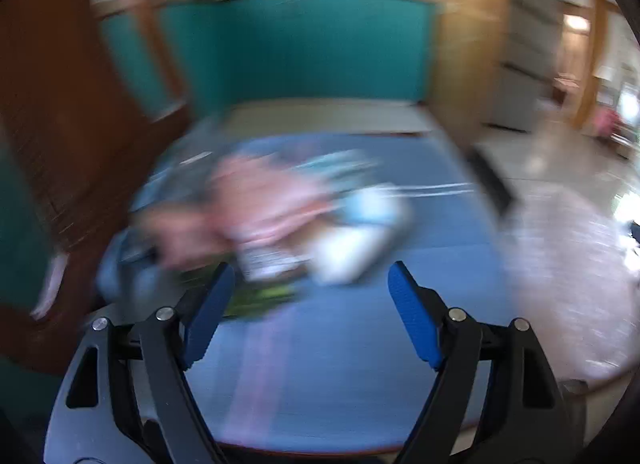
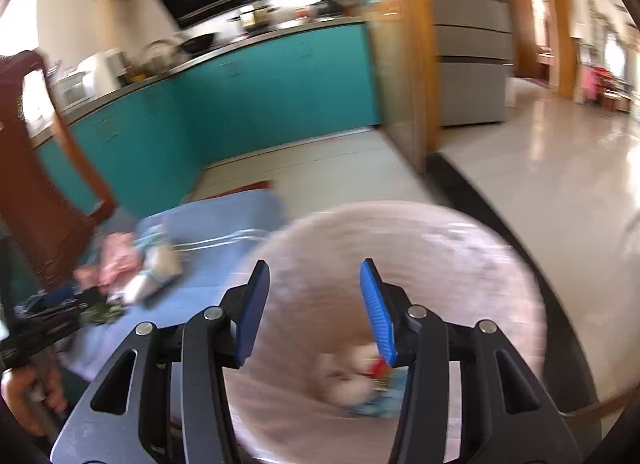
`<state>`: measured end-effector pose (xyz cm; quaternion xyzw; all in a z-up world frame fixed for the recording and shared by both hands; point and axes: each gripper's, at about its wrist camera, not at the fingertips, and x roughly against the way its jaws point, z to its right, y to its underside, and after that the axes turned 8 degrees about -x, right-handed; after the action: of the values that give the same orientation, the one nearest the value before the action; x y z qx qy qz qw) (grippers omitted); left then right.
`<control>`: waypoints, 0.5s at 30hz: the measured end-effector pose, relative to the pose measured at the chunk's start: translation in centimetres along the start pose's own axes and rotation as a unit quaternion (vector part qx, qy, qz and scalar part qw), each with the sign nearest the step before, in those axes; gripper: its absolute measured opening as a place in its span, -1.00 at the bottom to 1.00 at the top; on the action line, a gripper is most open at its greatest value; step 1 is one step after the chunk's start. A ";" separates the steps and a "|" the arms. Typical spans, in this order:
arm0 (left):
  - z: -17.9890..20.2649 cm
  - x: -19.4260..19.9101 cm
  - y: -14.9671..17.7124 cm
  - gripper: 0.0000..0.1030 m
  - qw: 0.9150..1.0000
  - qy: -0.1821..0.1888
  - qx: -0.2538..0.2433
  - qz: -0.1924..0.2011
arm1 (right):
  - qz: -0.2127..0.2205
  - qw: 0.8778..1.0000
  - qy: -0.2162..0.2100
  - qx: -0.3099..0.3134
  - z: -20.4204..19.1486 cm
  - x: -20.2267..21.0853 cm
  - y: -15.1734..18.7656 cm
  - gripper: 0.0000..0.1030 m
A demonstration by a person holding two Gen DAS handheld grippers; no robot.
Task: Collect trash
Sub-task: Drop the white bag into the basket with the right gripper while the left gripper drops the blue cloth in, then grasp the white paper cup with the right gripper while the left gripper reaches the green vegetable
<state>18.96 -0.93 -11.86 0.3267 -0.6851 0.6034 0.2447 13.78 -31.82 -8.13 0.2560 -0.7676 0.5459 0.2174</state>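
A blurred heap of trash lies on the blue tablecloth (image 1: 340,364): a pink wrapper (image 1: 260,200), a white and pale blue packet (image 1: 360,232) and a green wrapper (image 1: 256,296). My left gripper (image 1: 312,276) stands open just short of the heap, nothing between its pads, the green wrapper beside its left finger. My right gripper (image 2: 314,268) hangs open over a round pink-lined bin (image 2: 460,264). Crumpled white, red and blue trash (image 2: 360,380) lies inside the bin below its fingers. The heap (image 2: 136,264) also shows in the right wrist view, with the left gripper (image 2: 48,320) beside it.
A dark wooden chair (image 1: 60,144) stands left of the table. Teal kitchen cabinets (image 2: 260,96) and a fridge (image 2: 472,64) are behind, with pale tiled floor (image 2: 560,184) to the right. A person's hand (image 2: 24,396) grips the left tool. The pink bin (image 1: 560,264) sits by the table's right edge.
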 end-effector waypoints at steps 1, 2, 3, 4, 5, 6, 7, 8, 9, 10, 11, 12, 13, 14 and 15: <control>-1.8 -1.3 0.3 0.55 0.999 -0.014 0.026 -0.024 | -0.010 1.000 -0.017 0.009 -1.7 -0.8 0.1 -0.08; -3.2 -2.7 0.6 0.55 0.998 -0.013 0.051 -0.045 | -0.021 0.999 -0.035 0.019 -3.5 -1.8 0.2 0.02; -4.0 -3.5 0.9 0.55 0.996 -0.010 0.066 -0.056 | -0.028 0.998 -0.049 0.028 -4.9 -2.4 0.3 0.18; -4.8 -4.5 1.2 0.54 0.995 -0.011 0.078 -0.065 | -0.035 0.996 -0.068 0.043 -6.8 -3.3 0.5 0.24; -4.9 -5.2 1.4 0.51 0.994 -0.013 0.083 -0.071 | -0.043 0.994 -0.080 0.061 -8.8 -4.4 0.7 0.34; -5.3 -6.2 1.5 0.33 0.993 -0.013 0.086 -0.078 | -0.051 0.992 -0.088 0.075 -10.4 -5.5 0.9 0.41; -5.5 -7.0 1.6 0.14 0.993 -0.008 0.086 -0.085 | -0.062 0.990 -0.094 0.084 -11.8 -6.6 1.0 0.46; -5.7 -7.8 1.8 0.09 0.992 0.005 0.089 -0.094 | -0.077 0.988 -0.100 0.092 -13.4 -8.1 1.2 0.58; -6.1 -7.9 1.9 0.04 0.991 0.016 0.095 -0.092 | -0.089 0.986 -0.103 0.099 -14.6 -9.0 1.4 0.67; -6.3 -7.9 2.0 -0.03 0.991 0.023 0.100 -0.087 | -0.099 0.984 -0.106 0.107 -15.7 -10.1 1.5 0.70; -6.7 -8.1 2.2 -0.09 0.991 0.030 0.100 -0.086 | -0.111 0.980 -0.108 0.122 -17.3 -11.5 1.9 0.75; -6.9 -7.9 2.0 -0.24 0.991 0.043 0.096 -0.083 | -0.118 0.978 -0.107 0.134 -18.2 -12.3 2.2 0.78; -6.9 -7.7 2.0 -0.33 0.991 0.047 0.091 -0.080 | -0.128 0.975 -0.099 0.152 -19.4 -13.3 2.6 0.79; -6.8 -7.5 2.2 -0.38 0.992 0.050 0.085 -0.078 | -0.132 0.973 -0.094 0.163 -20.1 -14.0 2.8 0.81; -6.9 -7.3 2.3 -0.43 0.992 0.053 0.082 -0.077 | -0.139 0.970 -0.089 0.179 -21.0 -14.9 3.2 0.83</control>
<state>21.73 7.10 -17.64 0.3650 -0.5923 0.6532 0.2988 24.47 -8.70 -13.08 0.4423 -0.6310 0.6135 0.1725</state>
